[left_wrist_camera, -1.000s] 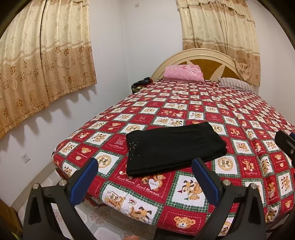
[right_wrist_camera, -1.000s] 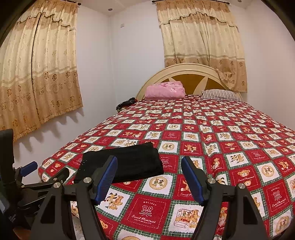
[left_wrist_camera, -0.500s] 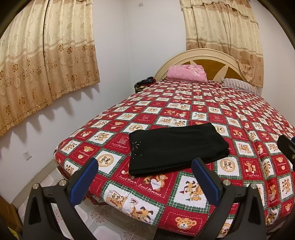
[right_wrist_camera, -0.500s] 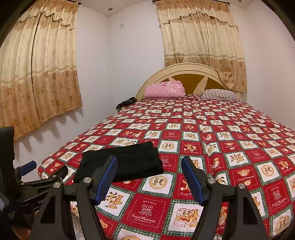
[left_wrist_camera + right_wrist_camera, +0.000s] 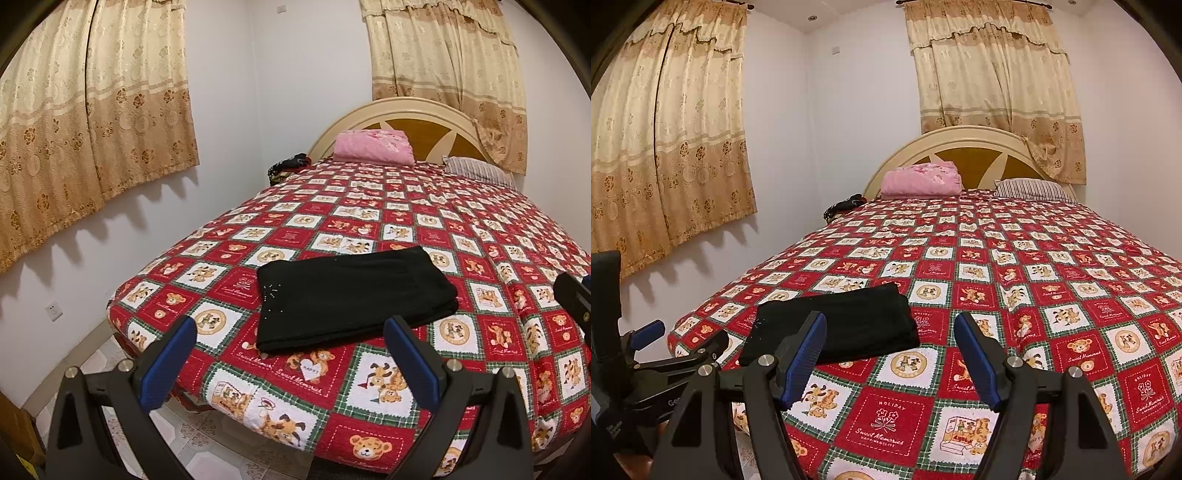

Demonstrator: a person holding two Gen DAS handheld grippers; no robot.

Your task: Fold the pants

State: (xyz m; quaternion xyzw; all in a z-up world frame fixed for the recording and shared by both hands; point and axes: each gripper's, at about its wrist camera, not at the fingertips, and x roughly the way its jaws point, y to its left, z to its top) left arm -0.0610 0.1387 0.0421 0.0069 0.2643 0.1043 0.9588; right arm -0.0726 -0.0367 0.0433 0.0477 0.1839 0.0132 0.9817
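Left wrist view: left hand-held gripper (image 5: 290, 363) was wide open, blue pads spread, nothing between them, held off the foot of the bed. Just past its fingertips lay the folded black pants (image 5: 354, 301), a flat rectangular stack on the red-and-white teddy-bear patchwork bedspread (image 5: 406, 229), near the foot-left corner of the bed. No contact between pads and cloth. A black part of the right hand-held gripper (image 5: 574, 301) showed at the right edge.

Right wrist view: right hand-held gripper (image 5: 890, 356) also stood wide open and empty, over the bedspread (image 5: 1034, 295) near the foot edge. The pants (image 5: 846, 325) sat ahead and to the left of it; its left pad overlapped them in view, touching or not I couldn't tell. The left hand-held gripper (image 5: 665, 347) was visible at lower left.

Further back: folded pink blanket (image 5: 921, 179) and striped pillow (image 5: 1032, 189) against the cream arched headboard (image 5: 967, 146); beige floral curtains (image 5: 668, 140) on both walls.
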